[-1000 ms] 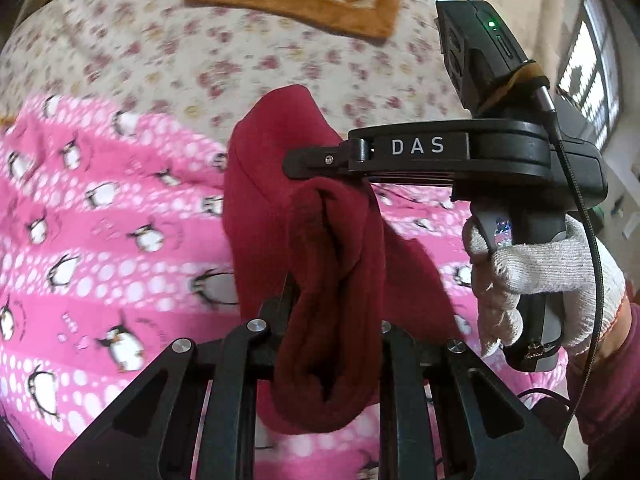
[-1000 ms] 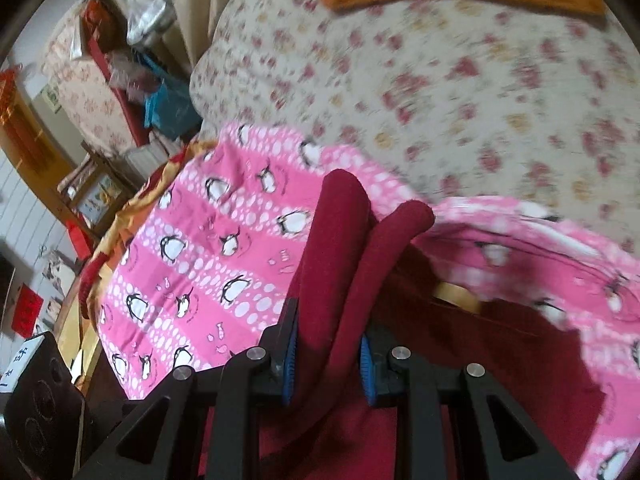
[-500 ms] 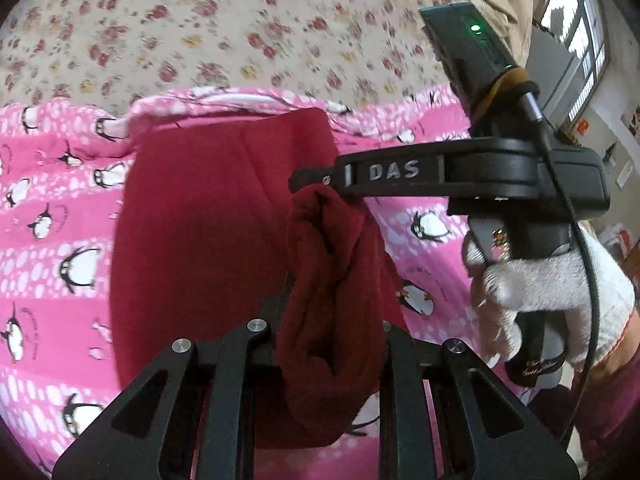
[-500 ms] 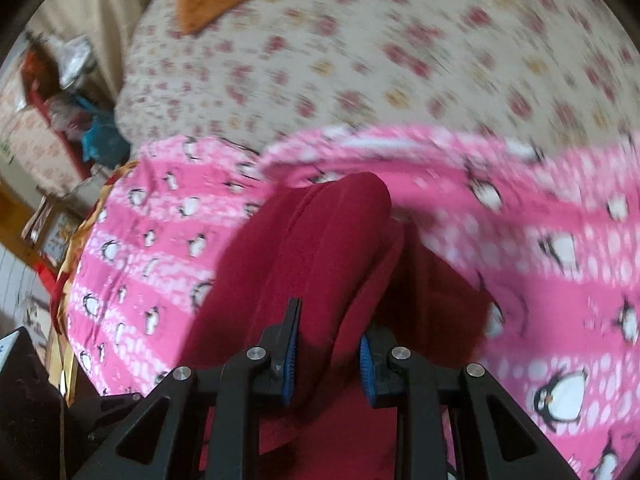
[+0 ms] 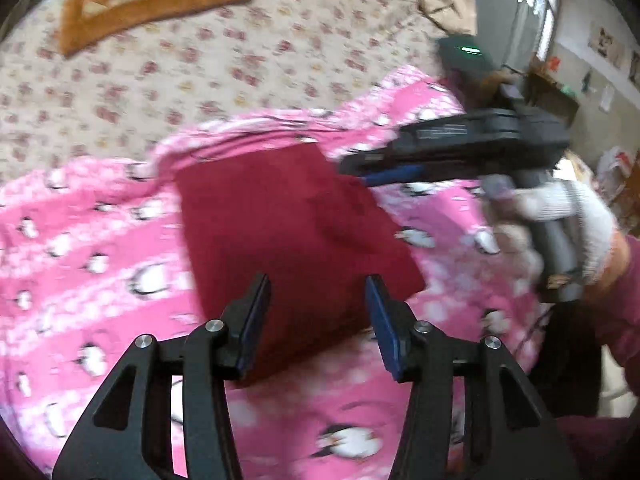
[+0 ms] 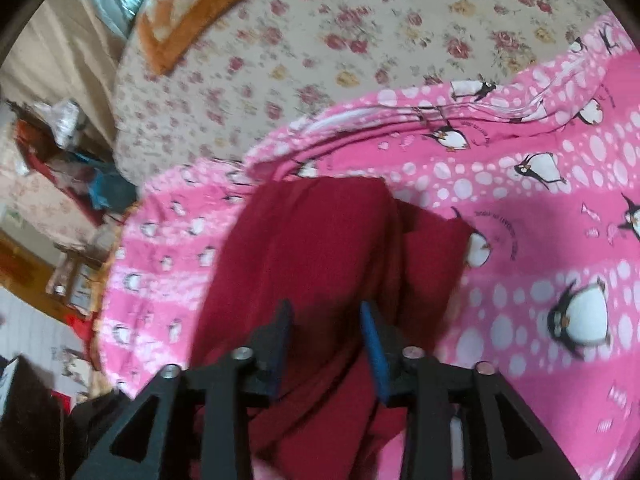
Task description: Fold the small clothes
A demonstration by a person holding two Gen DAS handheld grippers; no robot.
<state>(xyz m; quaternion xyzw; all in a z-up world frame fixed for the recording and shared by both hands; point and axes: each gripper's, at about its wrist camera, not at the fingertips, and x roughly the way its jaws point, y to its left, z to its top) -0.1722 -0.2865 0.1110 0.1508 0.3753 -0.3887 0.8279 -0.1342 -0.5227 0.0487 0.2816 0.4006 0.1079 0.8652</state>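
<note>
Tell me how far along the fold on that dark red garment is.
Looks done: the dark red garment lies flat as a rough rectangle on the pink penguin blanket. In hand: nothing; the left gripper and right gripper are both open over the cloth. Left, probably: another fold or tidying, since a layer sticks out at its right side in the right wrist view.

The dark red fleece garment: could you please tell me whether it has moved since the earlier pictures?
Yes. The dark red fleece garment dropped from both grippers and lies flat on the pink penguin-print blanket.
</note>
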